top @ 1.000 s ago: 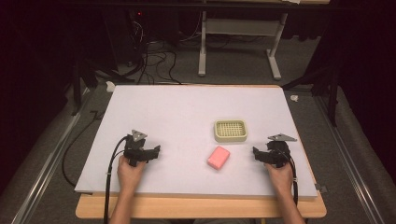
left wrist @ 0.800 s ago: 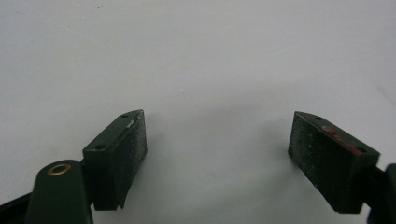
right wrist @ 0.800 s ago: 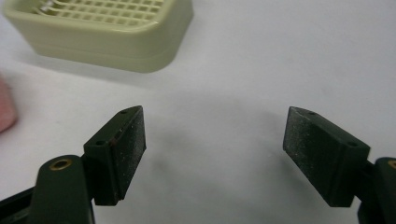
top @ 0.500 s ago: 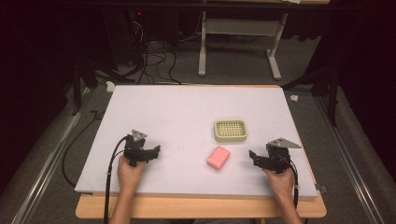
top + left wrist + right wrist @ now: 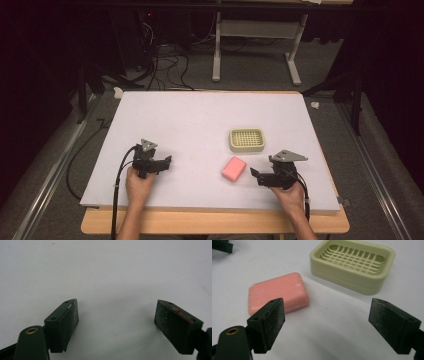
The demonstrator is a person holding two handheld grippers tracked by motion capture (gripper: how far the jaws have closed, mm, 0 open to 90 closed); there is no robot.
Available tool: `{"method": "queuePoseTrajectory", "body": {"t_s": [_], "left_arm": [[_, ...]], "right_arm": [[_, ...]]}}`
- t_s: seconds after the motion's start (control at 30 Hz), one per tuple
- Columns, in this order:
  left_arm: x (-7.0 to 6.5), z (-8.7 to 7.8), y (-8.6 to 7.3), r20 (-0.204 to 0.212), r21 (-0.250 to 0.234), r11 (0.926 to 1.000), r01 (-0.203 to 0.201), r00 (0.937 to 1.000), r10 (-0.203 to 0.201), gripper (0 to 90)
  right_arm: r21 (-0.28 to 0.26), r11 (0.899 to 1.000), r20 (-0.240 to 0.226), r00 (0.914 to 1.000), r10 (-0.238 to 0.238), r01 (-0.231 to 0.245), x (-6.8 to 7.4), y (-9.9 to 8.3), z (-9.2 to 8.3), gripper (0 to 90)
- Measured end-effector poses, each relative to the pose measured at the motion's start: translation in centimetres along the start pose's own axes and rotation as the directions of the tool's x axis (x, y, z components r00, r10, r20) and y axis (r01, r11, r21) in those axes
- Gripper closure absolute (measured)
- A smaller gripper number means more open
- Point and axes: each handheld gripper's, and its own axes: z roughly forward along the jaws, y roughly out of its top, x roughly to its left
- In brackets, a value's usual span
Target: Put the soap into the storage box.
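Dark floor and tangled cables surround a pale table top (image 5: 200, 125) whose wooden edge shows along the near side. Both forearms come in from that near edge. The left gripper (image 5: 159, 163) rests low on the surface near the front left, its jaws spread wide with nothing but bare white between them in the left gripper view (image 5: 116, 320). The right gripper (image 5: 256, 175) points leftward toward the pink soap bar (image 5: 234, 168), which lies flat just in front of the cream soap dish (image 5: 247, 140), the two close but apart. Its jaws have just been opening and stand wide, nothing between them (image 5: 327, 325). The right gripper view shows the dish's slatted grid floor (image 5: 353, 261) and white scuffs on the soap (image 5: 277, 293), which the high view blurs. Open surface stretches behind the dish and across the middle between the hands.
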Motion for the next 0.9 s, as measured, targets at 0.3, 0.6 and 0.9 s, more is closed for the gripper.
{"method": "queuePoseTrajectory", "body": {"t_s": [0.3, 0.6, 0.9], "left_arm": [[0.0, 0.0, 0.0, 0.0, -0.003, 1.0, 0.002, 1.0, -0.002, 20.0], [0.0, 0.0, 0.0, 0.0, -0.002, 1.0, 0.002, 1.0, -0.002, 20.0], [0.0, 0.0, 0.0, 0.0, -0.002, 1.0, 0.003, 1.0, -0.003, 20.0]], "right_arm": [[0.005, 0.999, -0.04, 0.9982, -0.045, 0.045, 1.7, 0.9, 1.3, 12.8], [0.026, 0.994, -0.061, 0.9924, -0.107, 0.109, 3.5, 1.9, 2.6, 12.0], [0.046, 0.985, -0.074, 0.9836, -0.164, 0.168, 5.1, 2.6, 4.0, 11.9]]}}
